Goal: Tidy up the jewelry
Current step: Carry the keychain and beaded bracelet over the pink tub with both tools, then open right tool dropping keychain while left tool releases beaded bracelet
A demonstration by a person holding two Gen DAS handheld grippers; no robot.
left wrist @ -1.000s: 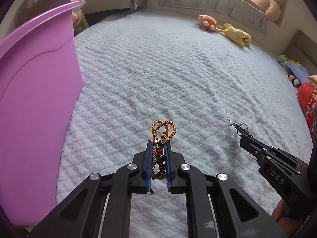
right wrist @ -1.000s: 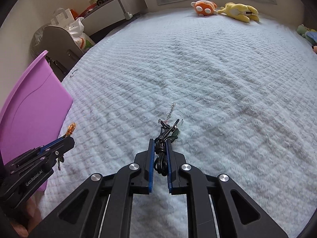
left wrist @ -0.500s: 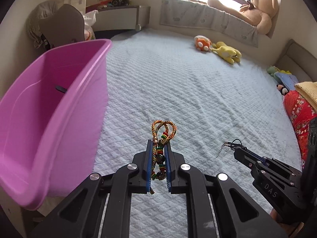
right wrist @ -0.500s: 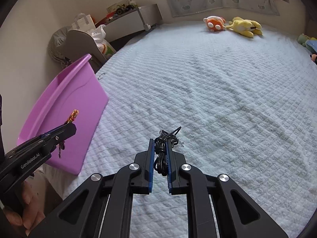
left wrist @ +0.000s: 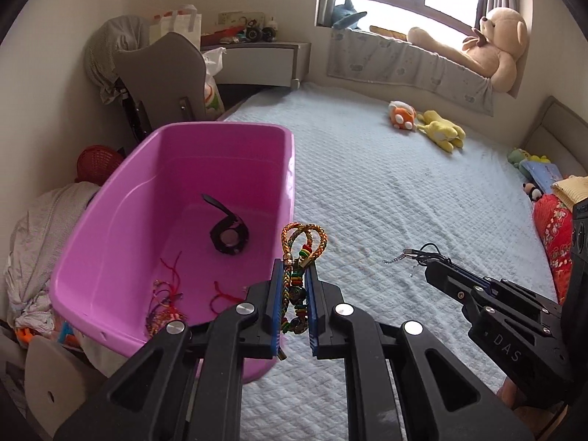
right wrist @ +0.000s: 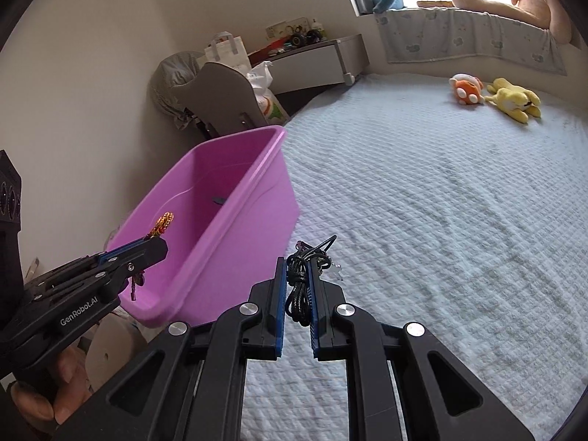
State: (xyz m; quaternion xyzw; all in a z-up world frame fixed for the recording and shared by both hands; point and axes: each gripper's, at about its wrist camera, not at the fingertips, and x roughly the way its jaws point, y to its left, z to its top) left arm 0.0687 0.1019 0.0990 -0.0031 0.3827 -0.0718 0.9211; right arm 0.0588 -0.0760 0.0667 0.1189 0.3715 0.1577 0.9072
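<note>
My left gripper (left wrist: 293,270) is shut on a braided orange-and-green beaded bracelet (left wrist: 299,246), held in the air beside the right wall of the pink bin (left wrist: 110,242). In the bin lie a black watch (left wrist: 228,233) and red string bracelets (left wrist: 167,294). My right gripper (right wrist: 296,266) is shut on a black cord necklace (right wrist: 299,279) with a small silver chain end, above the bed to the right of the pink bin (right wrist: 253,198). Each gripper shows in the other's view: the right gripper (left wrist: 426,262) at the lower right, the left gripper (right wrist: 161,239) at the lower left.
A white quilted bed (left wrist: 404,202) spreads ahead, with an orange plush (left wrist: 402,114) and a yellow plush (left wrist: 443,134) at its far side. A teddy bear (left wrist: 488,44) sits on the window sill. A grey chair (left wrist: 165,73) and bags stand behind the bin.
Both grippers have risen off the bed with their jewellery still held. The view now looks down into the pink bin, which earlier showed only its outer wall.
</note>
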